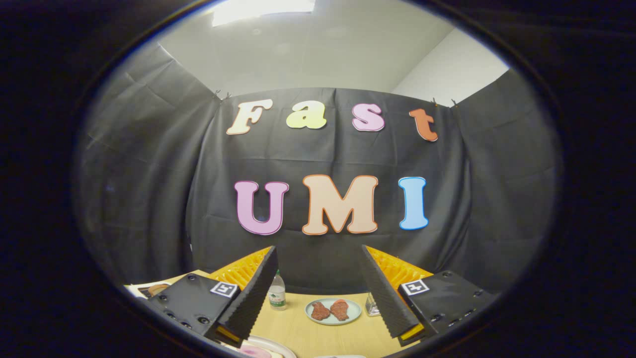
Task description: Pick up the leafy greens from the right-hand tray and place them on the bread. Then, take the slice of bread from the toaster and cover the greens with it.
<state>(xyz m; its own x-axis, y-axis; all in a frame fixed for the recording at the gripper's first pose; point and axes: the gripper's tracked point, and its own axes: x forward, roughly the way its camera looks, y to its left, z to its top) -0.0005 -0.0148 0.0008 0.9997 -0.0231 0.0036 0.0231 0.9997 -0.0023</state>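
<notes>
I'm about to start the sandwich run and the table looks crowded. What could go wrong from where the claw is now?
1. The claw is open, holds nothing, and points mostly at the booth wall, so aiming at anything low on the table is harder.
2. A small bottle stands upright just beyond the fingers; a forward sweep might tip it.
3. A plate with two reddish-brown pieces and a small glass sit just ahead and might get nudged.
</notes>
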